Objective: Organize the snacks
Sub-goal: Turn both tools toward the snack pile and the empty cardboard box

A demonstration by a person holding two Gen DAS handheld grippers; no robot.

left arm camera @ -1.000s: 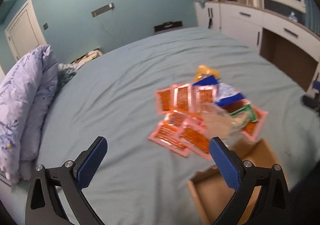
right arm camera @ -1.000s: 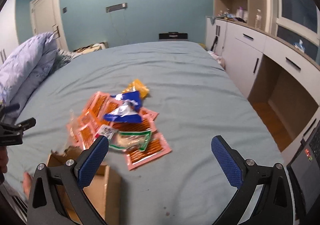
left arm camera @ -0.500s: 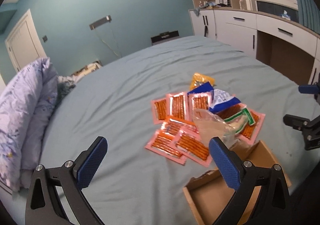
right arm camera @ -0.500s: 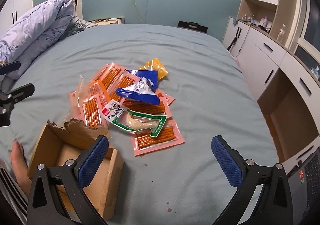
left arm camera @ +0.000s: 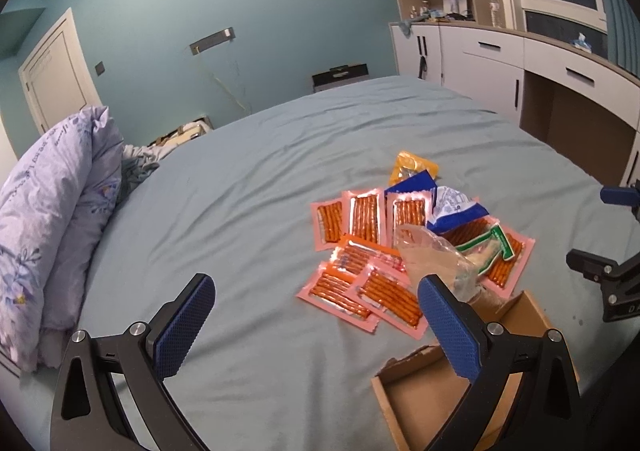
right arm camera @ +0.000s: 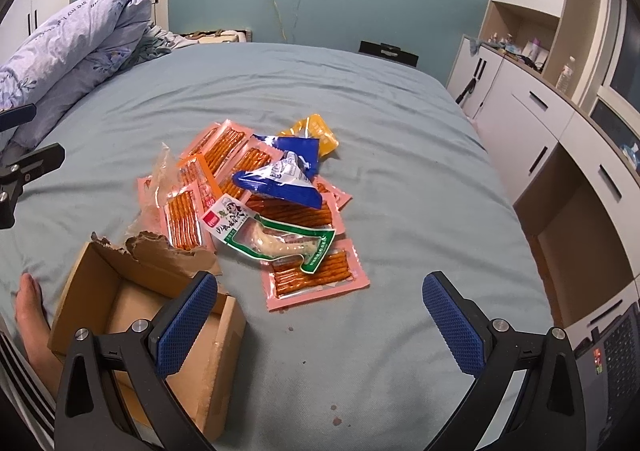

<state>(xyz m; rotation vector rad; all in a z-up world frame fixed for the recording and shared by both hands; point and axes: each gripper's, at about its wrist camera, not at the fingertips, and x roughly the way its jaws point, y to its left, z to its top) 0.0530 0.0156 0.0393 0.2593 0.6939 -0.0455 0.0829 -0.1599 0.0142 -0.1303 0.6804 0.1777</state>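
Note:
A heap of snack packets lies in the middle of the blue-grey bed: several pink packs of orange sticks [left arm camera: 364, 213] [right arm camera: 316, 277], a blue-and-white bag [left arm camera: 454, 207] [right arm camera: 282, 177], a green-edged chicken-foot pack [right arm camera: 276, 237] [left arm camera: 490, 247], a yellow pack [left arm camera: 412, 167] [right arm camera: 314, 133] and a crumpled clear bag [left arm camera: 434, 261] [right arm camera: 162, 171]. An open, torn cardboard box [right arm camera: 132, 303] [left arm camera: 420, 383] sits near the front, empty inside. My left gripper [left arm camera: 316, 327] hovers open, near side of the heap. My right gripper [right arm camera: 320, 323] also stands open, short of the packets, box at its left finger.
A folded lilac quilt [left arm camera: 52, 211] [right arm camera: 76, 47] lies on the bed's far left. White cabinets and drawers [right arm camera: 560, 123] [left arm camera: 520, 67] line the right wall. A person's bare foot [right arm camera: 28, 315] rests beside the box. A laptop [right arm camera: 612, 351] shows at the right edge.
Both views have swung and steadied: the right gripper has tilted down and closer, bringing the box and heap into fuller view. The packets and box lie as before; both grippers stay open.

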